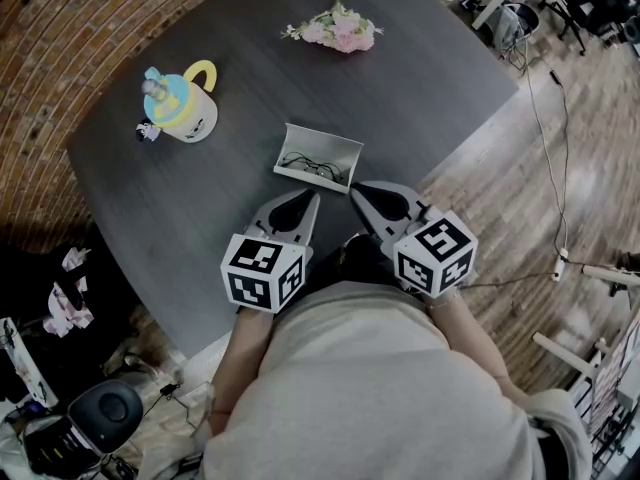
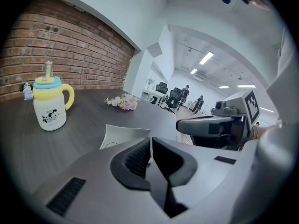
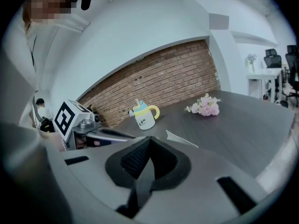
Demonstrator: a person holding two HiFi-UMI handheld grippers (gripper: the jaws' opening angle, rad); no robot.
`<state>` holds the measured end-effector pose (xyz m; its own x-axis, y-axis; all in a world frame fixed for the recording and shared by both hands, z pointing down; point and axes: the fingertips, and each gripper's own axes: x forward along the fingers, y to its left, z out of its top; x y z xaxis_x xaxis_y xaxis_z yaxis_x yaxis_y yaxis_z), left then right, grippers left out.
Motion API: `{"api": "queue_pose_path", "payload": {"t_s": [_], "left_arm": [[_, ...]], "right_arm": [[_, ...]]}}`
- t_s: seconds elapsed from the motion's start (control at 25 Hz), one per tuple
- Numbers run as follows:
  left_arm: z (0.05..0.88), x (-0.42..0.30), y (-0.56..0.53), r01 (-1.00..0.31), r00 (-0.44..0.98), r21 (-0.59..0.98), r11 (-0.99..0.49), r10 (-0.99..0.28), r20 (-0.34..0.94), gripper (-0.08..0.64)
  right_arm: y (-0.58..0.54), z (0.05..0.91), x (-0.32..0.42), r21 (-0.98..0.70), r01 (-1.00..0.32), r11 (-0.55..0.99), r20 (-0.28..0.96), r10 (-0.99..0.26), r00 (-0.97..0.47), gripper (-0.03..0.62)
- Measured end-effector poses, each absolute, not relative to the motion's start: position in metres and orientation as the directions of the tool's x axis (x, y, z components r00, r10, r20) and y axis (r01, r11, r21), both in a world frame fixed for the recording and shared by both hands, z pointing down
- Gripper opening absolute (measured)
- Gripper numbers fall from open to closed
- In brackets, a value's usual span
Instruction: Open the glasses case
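The white glasses case (image 1: pixel 318 158) lies open in the middle of the dark table (image 1: pixel 420 88), with dark-rimmed glasses (image 1: pixel 311 165) inside it. My left gripper (image 1: pixel 311 197) hovers just short of the case's near edge, its jaws shut with nothing between them. My right gripper (image 1: pixel 356 190) is beside it, close to the case's near right corner, also shut and empty. In the left gripper view the case (image 2: pixel 122 134) shows just beyond the closed jaws of the left gripper (image 2: pixel 150 141). The right gripper view catches only an edge of the case (image 3: pixel 181 139) past the right gripper (image 3: pixel 148 141).
A yellow-handled mug with a blue lid (image 1: pixel 185 108) and a small figurine (image 1: pixel 147 131) stand at the back left. Pink flowers (image 1: pixel 338 30) lie at the far side. The table's right edge drops to a wooden floor with cables (image 1: pixel 545 118). A brick wall runs along the left.
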<state>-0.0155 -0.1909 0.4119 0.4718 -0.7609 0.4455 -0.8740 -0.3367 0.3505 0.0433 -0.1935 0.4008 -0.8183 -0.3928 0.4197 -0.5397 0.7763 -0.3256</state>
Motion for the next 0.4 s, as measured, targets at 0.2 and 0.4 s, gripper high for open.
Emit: {"api": "queue_pose_path", "payload": {"t_s": [0.2,0.4], "left_arm": [[0.4128,-0.0154,-0.1911,-0.869,0.478,0.362,-0.337,-0.759,0.442,0.032],[0.4167,-0.0145,-0.1863,-0.869,0.478,0.368,-0.33,-0.754,0.452,0.032]], "right_arm": [[-0.19,0.4042,0.0414,-0.323,-0.529,0.785,0.431,-0.376,-0.821,0.005],[-0.1836,0.41,0.0408,-0.336,-0.517,0.787,0.44,-0.354,-0.825,0.005]]}}
